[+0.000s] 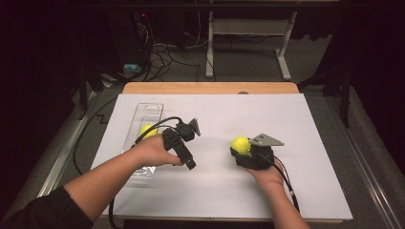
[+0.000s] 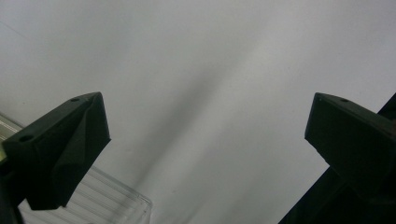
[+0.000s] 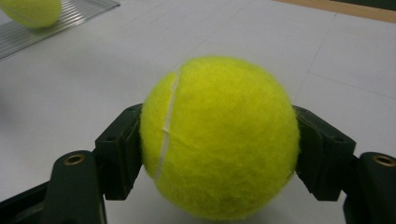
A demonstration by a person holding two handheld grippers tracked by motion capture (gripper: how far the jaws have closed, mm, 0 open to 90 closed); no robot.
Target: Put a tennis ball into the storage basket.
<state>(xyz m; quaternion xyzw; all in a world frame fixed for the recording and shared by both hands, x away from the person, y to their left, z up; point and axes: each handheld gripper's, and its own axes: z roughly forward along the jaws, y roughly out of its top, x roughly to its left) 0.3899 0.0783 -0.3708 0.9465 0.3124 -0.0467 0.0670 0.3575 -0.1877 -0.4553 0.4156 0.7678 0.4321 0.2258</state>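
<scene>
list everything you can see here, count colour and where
tennis balls: 2, yellow-green; one in the clear tray, one between the right gripper's jaws
tray: 1, clear plastic, ribbed, left side of the sheet
sheet: 1, white, covering the tabletop
table: 1, light wood, edge showing at the far side
desk frame: 1, white, on the floor beyond
cables: several, dark, floor beyond
left gripper: black, jaws apart, beside the tray
right gripper: black, shut on a ball
hands: 2, left, right

dark rm | grey floor (image 1: 248,67) | white desk frame (image 1: 248,28) | cables (image 1: 162,57)
</scene>
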